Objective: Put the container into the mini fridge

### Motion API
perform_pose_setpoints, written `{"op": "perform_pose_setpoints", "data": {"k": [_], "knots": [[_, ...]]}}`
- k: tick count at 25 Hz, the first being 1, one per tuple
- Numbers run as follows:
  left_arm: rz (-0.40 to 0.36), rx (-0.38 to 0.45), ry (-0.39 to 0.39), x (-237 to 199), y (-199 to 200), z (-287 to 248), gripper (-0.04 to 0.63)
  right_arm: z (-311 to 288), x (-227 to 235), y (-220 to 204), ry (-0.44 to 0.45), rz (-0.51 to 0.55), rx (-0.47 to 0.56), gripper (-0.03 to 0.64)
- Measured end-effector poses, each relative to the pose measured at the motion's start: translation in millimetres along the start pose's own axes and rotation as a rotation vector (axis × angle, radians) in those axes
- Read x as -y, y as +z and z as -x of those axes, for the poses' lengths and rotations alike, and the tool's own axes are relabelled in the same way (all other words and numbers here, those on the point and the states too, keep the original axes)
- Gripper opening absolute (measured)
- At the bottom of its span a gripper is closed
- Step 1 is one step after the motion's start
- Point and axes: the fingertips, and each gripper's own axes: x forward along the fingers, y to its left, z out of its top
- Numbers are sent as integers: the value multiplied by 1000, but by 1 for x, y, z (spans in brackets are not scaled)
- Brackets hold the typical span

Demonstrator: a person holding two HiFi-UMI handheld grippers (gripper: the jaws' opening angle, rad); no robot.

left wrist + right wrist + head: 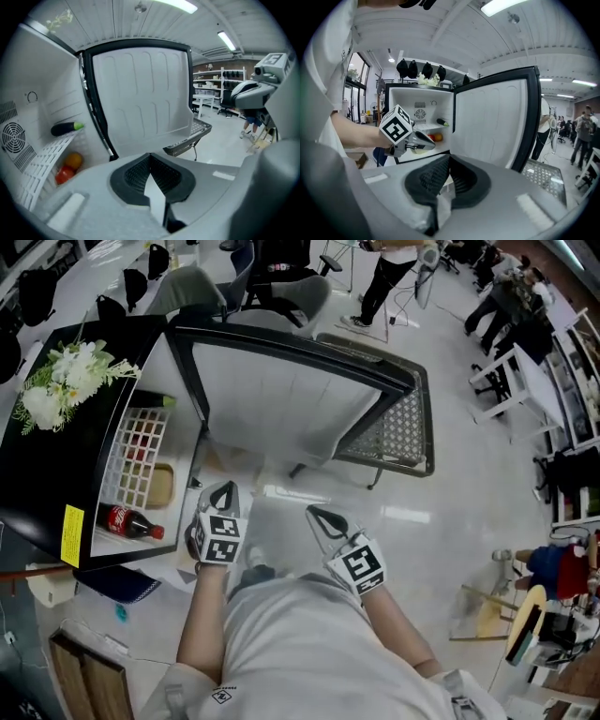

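The black mini fridge (89,362) stands at the left with its door (281,395) swung wide open. A tan container (159,486) sits inside on the fridge floor, below the white wire shelf (136,451). My left gripper (223,487) hovers just outside the fridge opening, to the right of the container, jaws shut with nothing between them; its tips (150,155) meet. My right gripper (315,513) is beside it in front of the door, also shut and empty (449,157). The right gripper view shows the left gripper (430,144) before the open fridge.
A cola bottle (127,520) lies at the fridge's front bottom. A dark eggplant (65,127) rests on the shelf, with orange and red fruit (69,165) below. White flowers (66,381) top the fridge. A metal mesh rack (398,432) stands behind the door.
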Motion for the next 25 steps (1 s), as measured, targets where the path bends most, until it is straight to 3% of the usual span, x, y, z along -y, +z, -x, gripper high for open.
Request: {"op": "perform_pose_setpoints", "data": {"k": [11, 25], "knots": [[10, 197, -167, 56, 74, 45, 9, 45, 21, 40, -58, -10, 120, 3], [41, 375, -316, 80, 122, 95, 9, 94, 33, 74, -111, -62, 241, 3]]}}
